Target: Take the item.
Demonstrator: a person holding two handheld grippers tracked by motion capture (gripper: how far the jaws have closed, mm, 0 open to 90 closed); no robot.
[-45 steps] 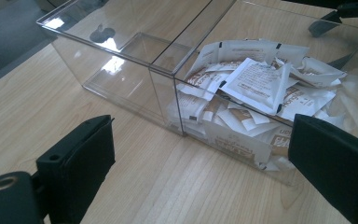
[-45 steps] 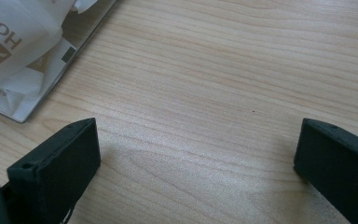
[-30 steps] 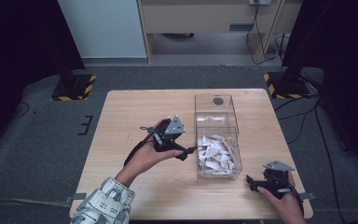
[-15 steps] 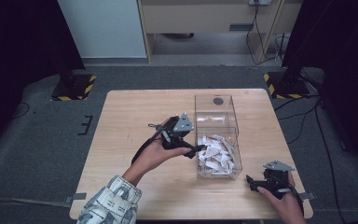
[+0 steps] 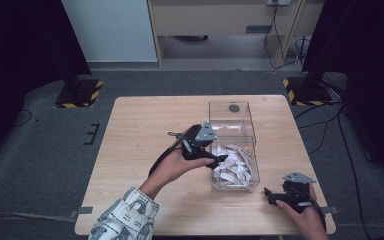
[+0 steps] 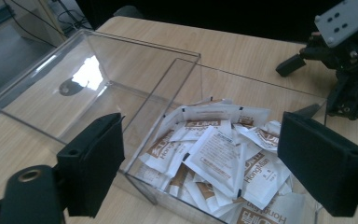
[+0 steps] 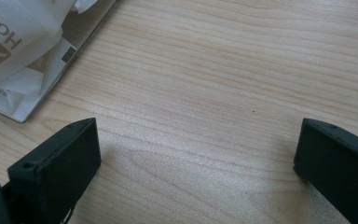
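Wooden counter bare across its whole left half, away from the clear box; bare strips also behind the box and along the near edge. Box set right of the counter's middle, well in from every edge.

Left tool held over the box's near-left wall, jaws spread wide, nothing between them, tipped down toward the box; left hand reaching in from the near side, patterned sleeve by the counter's near edge. Right tool low over the counter at the near right corner, just beyond the box's near-right corner, jaws wide apart over bare wood, nothing held; right hand behind it.

Box split by a clear wall: near part heaped with white and brown sachets, far part without sachets, a dark round spot there.
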